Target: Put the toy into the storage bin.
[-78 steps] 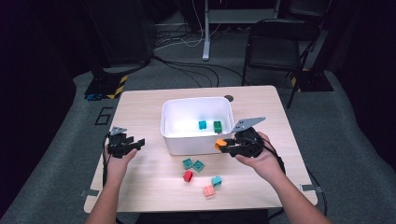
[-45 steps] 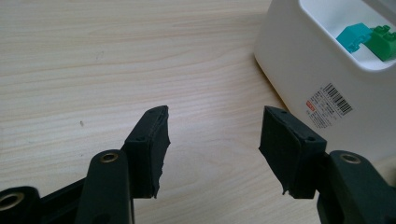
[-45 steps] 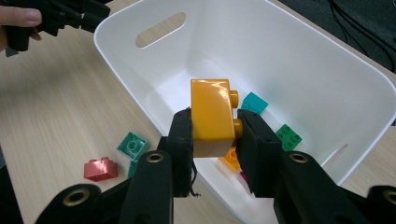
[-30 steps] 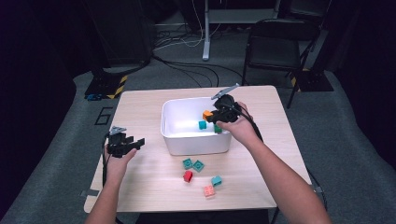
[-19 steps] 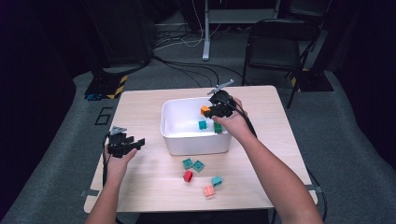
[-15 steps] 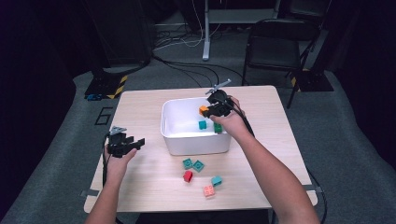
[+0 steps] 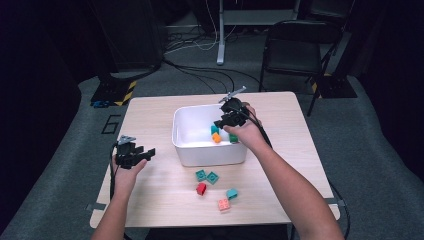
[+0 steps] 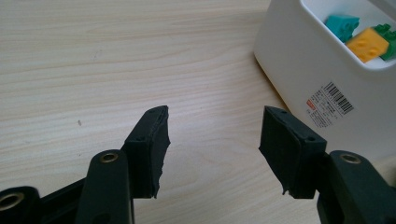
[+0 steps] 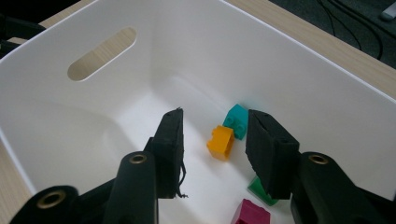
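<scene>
- Pale wood table [image 7: 165, 190] carries loose bricks near the person: pink brick [image 7: 223, 204], red brick [image 7: 201, 188].
- Left gripper [image 7: 144, 153] hovers over bare wood, jaws wide apart and empty.
- Right gripper [image 9: 215, 140], above the white bin [image 7: 200, 155], has just been opening its jaws; the orange brick [image 9: 221, 142] lies free on the bin floor beside a teal brick [image 9: 236, 120].

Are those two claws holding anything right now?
No. The right gripper has just been opening over the bin, the orange block lying loose below its fingers. The left gripper is open over bare table.
</scene>
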`<state>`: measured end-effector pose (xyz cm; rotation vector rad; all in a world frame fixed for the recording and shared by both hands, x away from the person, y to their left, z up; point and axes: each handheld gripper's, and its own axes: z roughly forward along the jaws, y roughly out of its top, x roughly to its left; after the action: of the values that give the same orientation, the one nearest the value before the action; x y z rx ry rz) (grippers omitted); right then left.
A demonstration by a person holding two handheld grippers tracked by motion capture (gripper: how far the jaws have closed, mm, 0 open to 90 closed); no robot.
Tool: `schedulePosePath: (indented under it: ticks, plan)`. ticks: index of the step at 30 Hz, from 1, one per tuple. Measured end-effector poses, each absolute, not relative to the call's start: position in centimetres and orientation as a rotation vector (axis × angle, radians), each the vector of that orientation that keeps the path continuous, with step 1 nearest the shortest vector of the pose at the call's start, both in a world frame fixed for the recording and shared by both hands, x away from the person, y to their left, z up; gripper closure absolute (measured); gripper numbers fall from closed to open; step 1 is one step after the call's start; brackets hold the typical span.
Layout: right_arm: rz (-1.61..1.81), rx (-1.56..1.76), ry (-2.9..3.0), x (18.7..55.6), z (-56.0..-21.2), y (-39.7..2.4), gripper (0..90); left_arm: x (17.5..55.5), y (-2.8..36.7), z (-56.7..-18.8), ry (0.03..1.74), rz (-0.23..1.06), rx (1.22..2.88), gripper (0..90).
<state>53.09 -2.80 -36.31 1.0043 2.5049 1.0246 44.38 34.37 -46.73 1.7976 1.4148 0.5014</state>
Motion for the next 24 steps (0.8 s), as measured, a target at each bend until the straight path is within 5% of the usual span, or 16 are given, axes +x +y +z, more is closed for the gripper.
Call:
schedulePosePath:
  ticks: [24]
  plan:
    - [1.243,0.797,2.504,43.6,-34.8,-5.9,43.7,44.4,34.2,-46.8,1.415,0.500,1.804,41.6]
